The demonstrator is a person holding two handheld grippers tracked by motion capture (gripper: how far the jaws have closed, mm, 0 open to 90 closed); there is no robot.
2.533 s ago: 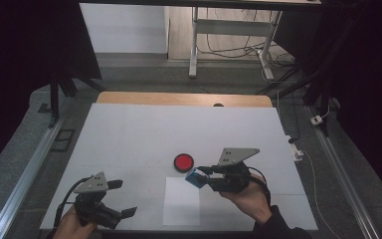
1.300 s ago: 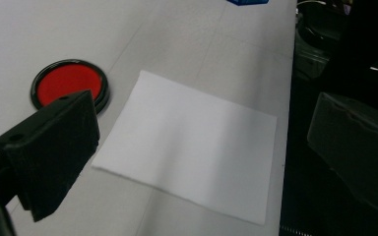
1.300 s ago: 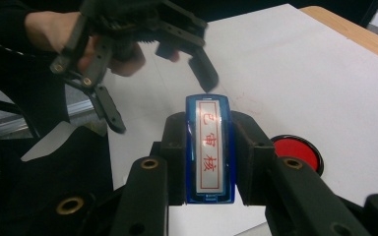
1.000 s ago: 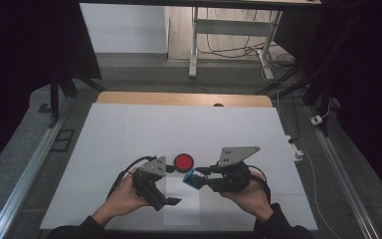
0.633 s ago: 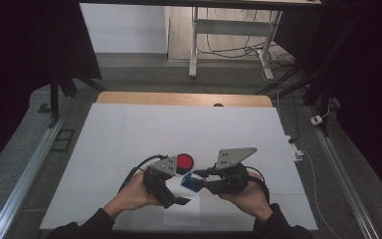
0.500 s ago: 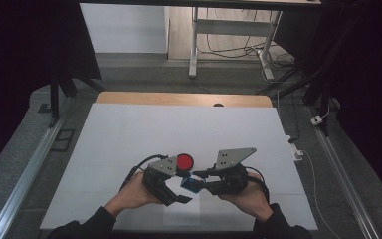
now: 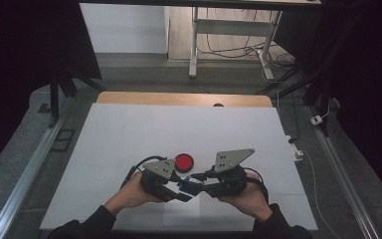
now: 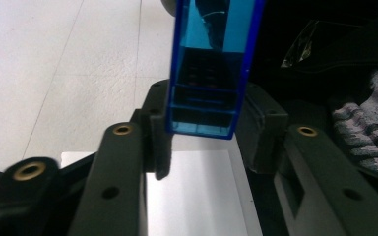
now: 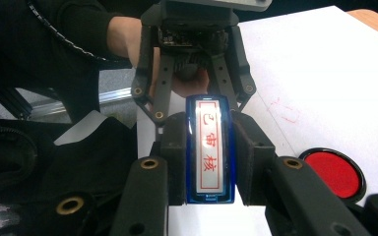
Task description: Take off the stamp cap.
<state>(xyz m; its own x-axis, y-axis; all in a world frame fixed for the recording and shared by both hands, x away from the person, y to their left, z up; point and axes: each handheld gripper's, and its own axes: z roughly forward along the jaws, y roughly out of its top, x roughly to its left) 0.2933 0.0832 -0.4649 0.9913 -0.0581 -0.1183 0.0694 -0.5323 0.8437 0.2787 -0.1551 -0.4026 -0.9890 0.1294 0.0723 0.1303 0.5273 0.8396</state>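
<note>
Stamp (image 9: 209, 150) sits pinched in my right gripper (image 9: 209, 162), above the counter (image 7: 129, 129) near the red pad (image 7: 184, 162). Left gripper (image 8: 204, 135) spread around its far end, not clamped. Risk: releasing early drops it.

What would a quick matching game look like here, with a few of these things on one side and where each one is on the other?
Things:
1. blue case
2. red disc
3. right gripper
4. left gripper

Descriptions:
A. lying flat on the white table
B. clamped on one end of the case
C. held up between both tools
D. jaws open around the other end

Pairs: 1-C, 2-A, 3-B, 4-D
</note>
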